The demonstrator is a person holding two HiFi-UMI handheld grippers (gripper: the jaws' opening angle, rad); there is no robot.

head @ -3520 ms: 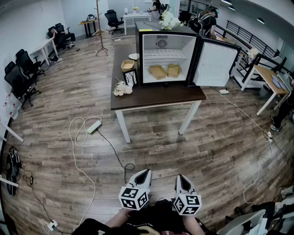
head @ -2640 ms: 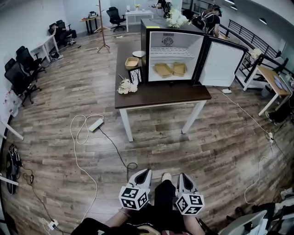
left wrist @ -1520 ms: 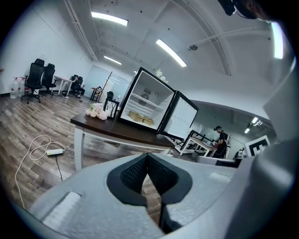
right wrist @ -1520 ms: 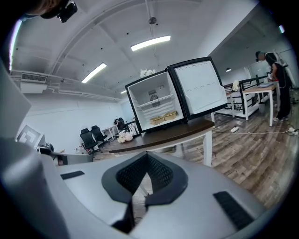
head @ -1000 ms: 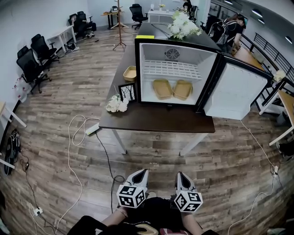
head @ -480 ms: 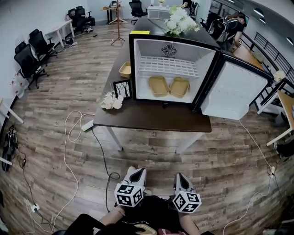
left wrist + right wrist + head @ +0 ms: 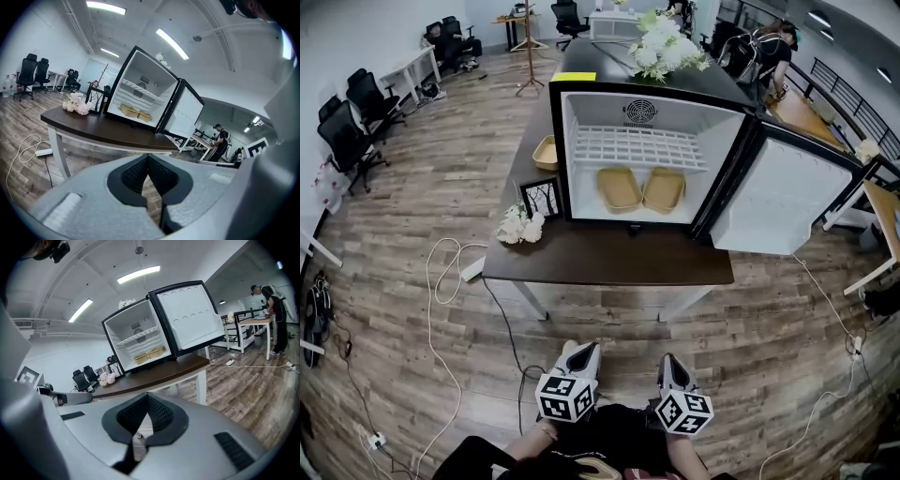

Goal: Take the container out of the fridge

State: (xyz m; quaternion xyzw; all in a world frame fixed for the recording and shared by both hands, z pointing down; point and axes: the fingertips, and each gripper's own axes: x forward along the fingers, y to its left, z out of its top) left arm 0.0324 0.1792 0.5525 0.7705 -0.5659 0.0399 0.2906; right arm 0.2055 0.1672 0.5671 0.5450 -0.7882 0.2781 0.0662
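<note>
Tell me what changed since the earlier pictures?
The person walked closer to the table: the fridge looks nearer. Nothing was grabbed. Both containers stay inside, its door open, and the left gripper and right gripper stay shut and empty.

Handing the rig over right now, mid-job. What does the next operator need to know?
Grippers: left gripper shut and empty; right gripper the same, both low before the person's body, short of the table.
Things: fridge on the table, door open; two tan containers side by side on its floor, under the wire shelf.
Done: nothing taken out.
Left: close in, open a gripper, grip one container, draw it out.
</note>
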